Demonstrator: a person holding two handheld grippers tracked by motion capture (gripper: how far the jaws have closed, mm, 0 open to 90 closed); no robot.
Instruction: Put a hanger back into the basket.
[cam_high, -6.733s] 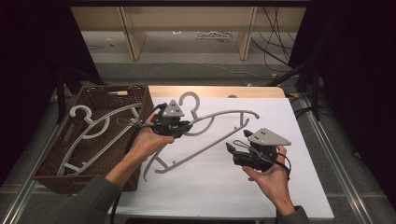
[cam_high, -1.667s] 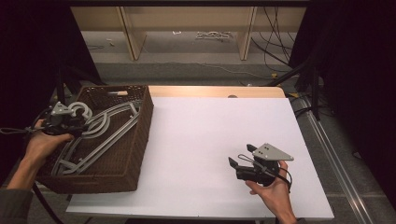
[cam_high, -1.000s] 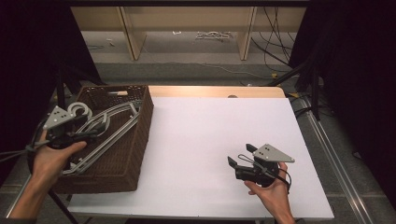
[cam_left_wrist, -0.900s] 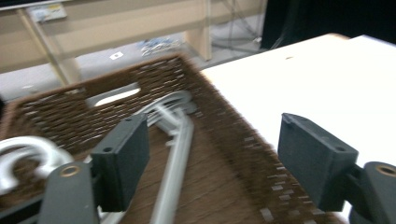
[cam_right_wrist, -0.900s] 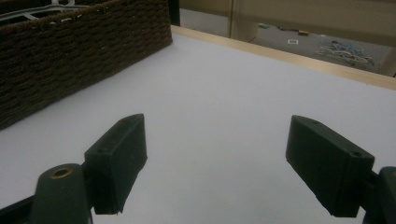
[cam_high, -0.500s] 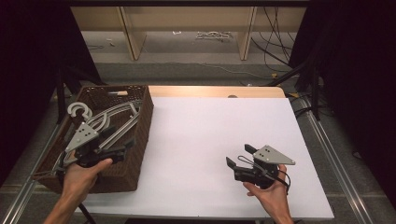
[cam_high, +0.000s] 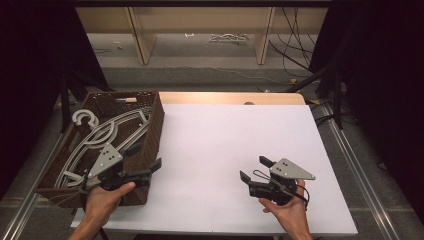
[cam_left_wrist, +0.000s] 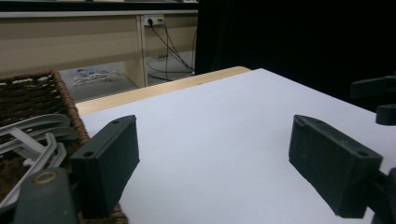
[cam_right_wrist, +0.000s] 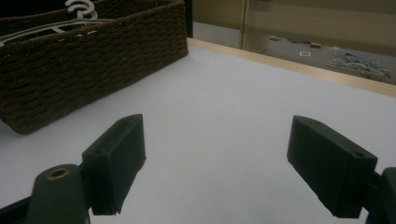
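While the grey hangers (cam_high: 107, 134) lie inside the wicker basket (cam_high: 154, 125), left gripper (cam_high: 145, 164) at its near corner, fingers apart and just opened, right gripper (cam_high: 255, 170) likewise empty over the bench (cam_high: 225, 135): stowing looks complete, withdrawal next.

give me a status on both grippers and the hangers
Left gripper open, empty, jaws just opened, at basket's near corner. Right gripper open, empty, over white tabletop. Grey hangers in basket.
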